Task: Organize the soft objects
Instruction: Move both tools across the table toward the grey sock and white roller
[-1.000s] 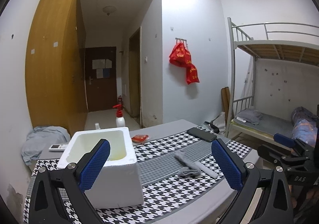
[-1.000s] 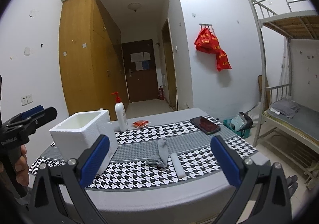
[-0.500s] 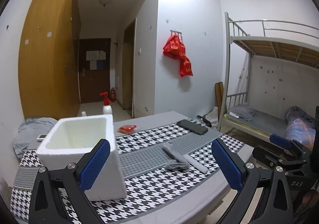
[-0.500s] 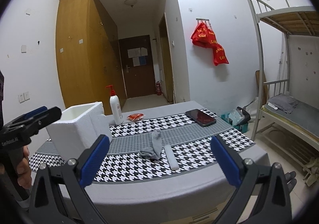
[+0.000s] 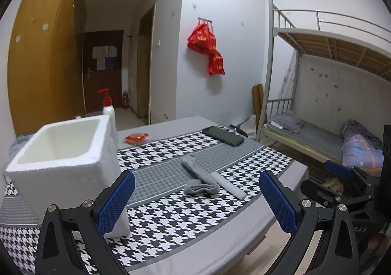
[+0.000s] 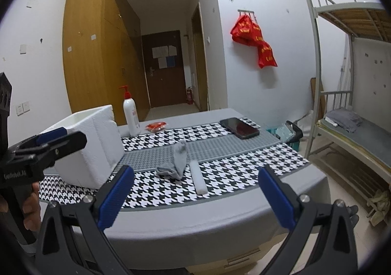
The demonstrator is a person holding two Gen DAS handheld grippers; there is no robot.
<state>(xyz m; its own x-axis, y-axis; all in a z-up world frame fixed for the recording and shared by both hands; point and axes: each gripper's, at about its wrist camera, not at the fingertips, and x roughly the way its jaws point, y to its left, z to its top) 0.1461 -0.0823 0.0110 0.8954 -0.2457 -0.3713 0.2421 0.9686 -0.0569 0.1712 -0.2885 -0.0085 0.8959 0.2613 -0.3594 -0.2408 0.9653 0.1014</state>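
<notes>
Surface (image 5: 171, 126) w/ a grey cover and houndstooth runner fills the foreground in both views. A white foam box (image 5: 63, 152), open top, sits at the surface's left end, partly on the runner. Left tool (image 5: 195, 204) hangs over the near edge beside the box, blue pads wide apart, gripping nothing. Right tool (image 6: 195, 196) is off the near edge, pads also wide apart and empty. White pump bottle (image 6: 130, 116) w/ red top stands upright behind the box, toward the far edge. Black phone (image 6: 239, 128) lies flat near the far right corner. Grey sock (image 6: 177, 160), crumpled at its near end, lies mid-runner; a white rolled sock (image 6: 198, 179) lies just beside it on its right. Small red packet (image 6: 156, 126) lies near the far edge, right of the bottle.
</notes>
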